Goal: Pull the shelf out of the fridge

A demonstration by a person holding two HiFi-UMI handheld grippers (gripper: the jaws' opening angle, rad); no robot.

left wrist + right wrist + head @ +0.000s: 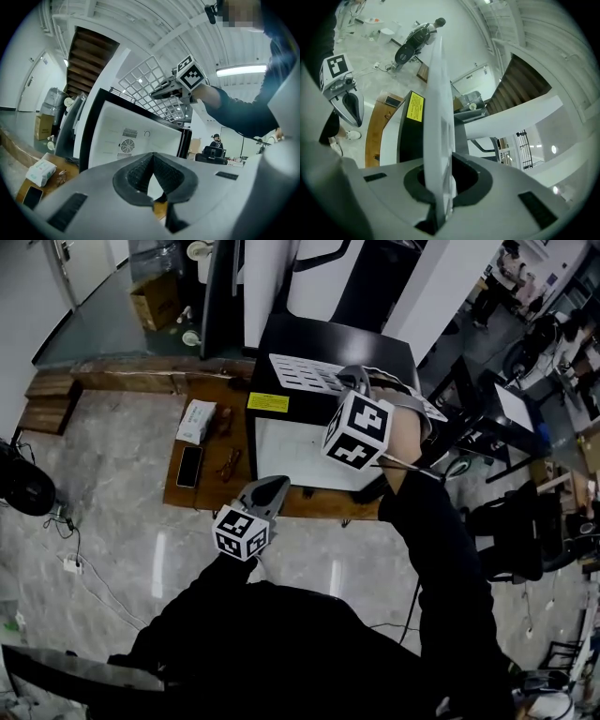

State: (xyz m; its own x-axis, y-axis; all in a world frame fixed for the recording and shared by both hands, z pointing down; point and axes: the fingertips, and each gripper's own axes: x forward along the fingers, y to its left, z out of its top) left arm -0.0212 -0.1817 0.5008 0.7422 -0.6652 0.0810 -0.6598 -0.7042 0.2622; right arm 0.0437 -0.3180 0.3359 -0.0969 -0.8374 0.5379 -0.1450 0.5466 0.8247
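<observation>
The white wire shelf (302, 373) is out of the small black fridge (328, 343) and hangs in the air above its top. My right gripper (351, 382) is shut on the shelf's near edge. In the right gripper view the shelf (439, 108) runs edge-on up from between the pads of my right gripper (440, 187). In the left gripper view the shelf's grid (149, 83) shows high over the fridge's white inside (136, 136). My left gripper (271, 487) is shut and holds nothing, low in front of the fridge's open white cavity (300, 457).
The fridge stands on a low wooden platform (206, 498) that also holds a tissue pack (196, 421), a dark phone (189, 466) and glasses (228, 465). A cardboard box (155, 301) sits at the back left. Black desks and chairs (506, 418) stand to the right.
</observation>
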